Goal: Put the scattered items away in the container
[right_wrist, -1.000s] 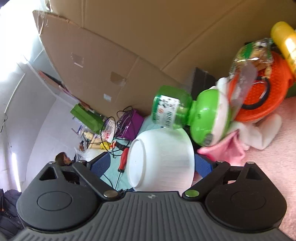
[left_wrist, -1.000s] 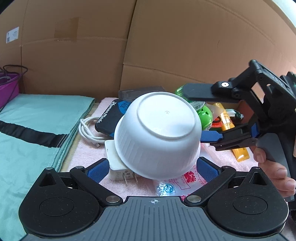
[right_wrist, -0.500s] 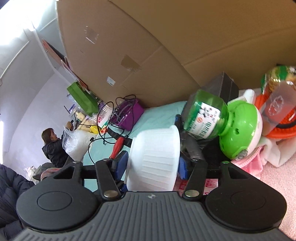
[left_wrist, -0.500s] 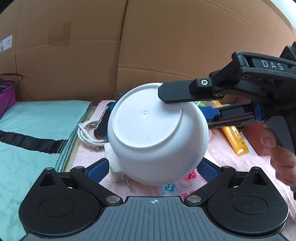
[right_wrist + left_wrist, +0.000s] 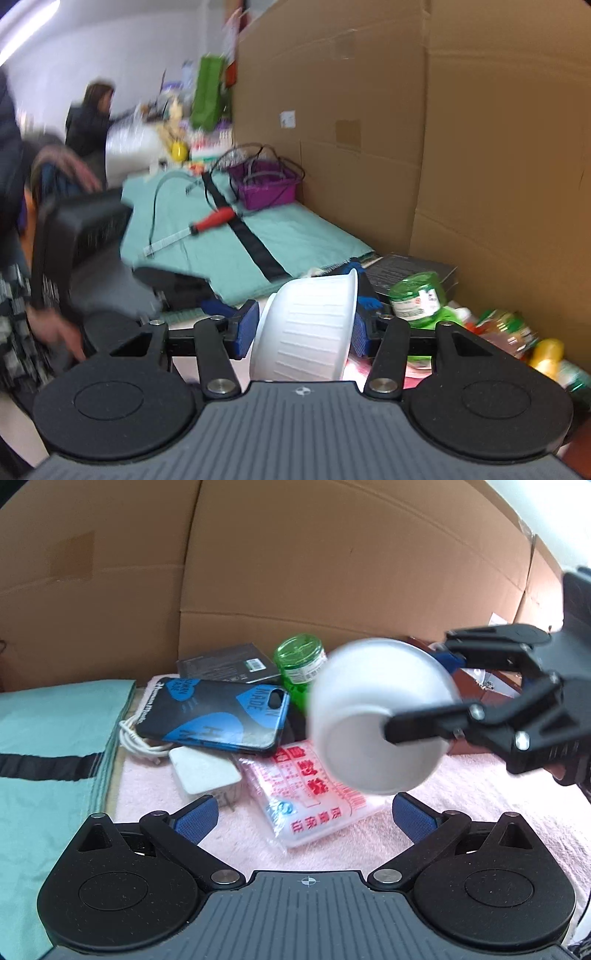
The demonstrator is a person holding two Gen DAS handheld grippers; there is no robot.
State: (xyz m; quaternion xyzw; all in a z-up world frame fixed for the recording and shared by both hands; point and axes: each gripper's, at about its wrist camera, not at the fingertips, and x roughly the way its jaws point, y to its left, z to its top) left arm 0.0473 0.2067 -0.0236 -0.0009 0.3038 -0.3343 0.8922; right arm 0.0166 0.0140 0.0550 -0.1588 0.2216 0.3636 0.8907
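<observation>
Right gripper (image 5: 303,326) has just clamped its pads across the white bowl (image 5: 310,328), carried tilted above the clutter. Left gripper (image 5: 303,814) hangs apart, empty. That smooth ribbed wall could slip free, knocking the green bottle (image 5: 299,664).

A plain white ribbed plastic bowl (image 5: 308,325); a black phone case (image 5: 210,716) with blue patches; a clear green jar (image 5: 299,664); a pink fuzzy cloth (image 5: 480,797); red-printed packet (image 5: 314,794); teal mat (image 5: 236,236) striped black.
</observation>
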